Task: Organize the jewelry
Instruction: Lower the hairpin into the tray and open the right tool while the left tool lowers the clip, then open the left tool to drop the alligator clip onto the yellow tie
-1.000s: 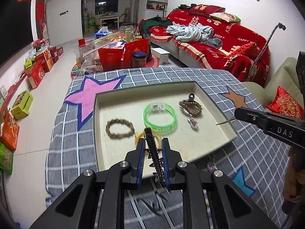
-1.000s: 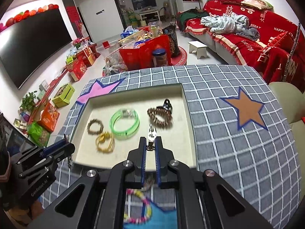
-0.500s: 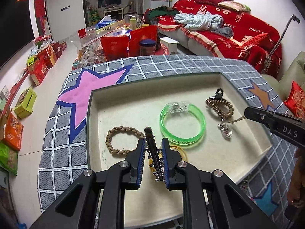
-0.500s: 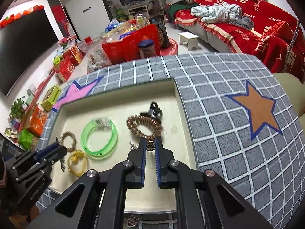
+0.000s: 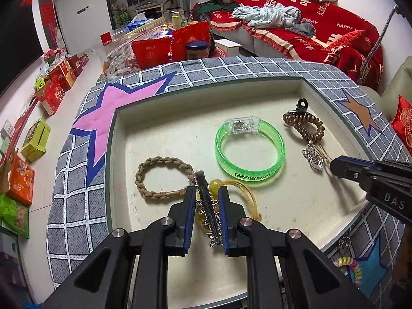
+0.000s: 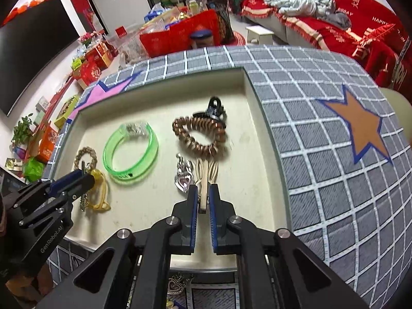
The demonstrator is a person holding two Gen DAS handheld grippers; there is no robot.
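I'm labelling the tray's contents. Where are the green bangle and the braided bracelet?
green bangle (image 5: 279, 152): left wrist view, on its right-hand rim.
braided bracelet (image 5: 164, 160): left wrist view, on its far braided strand.

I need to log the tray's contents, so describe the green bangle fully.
The green bangle is a translucent, bright green ring that looks like plastic, with a clear block set into its far side and dark print on its near edge. It lies flat on the cream tray, between the braided band and the coiled brown hair tie. Neither gripper touches it.

Ahead of your hand-held grippers you have one tray (image 5: 113, 139) holding one green bangle (image 5: 249, 152), one braided bracelet (image 5: 164, 177), one coiled hair tie (image 5: 303, 126), one yellow band (image 5: 247, 193).
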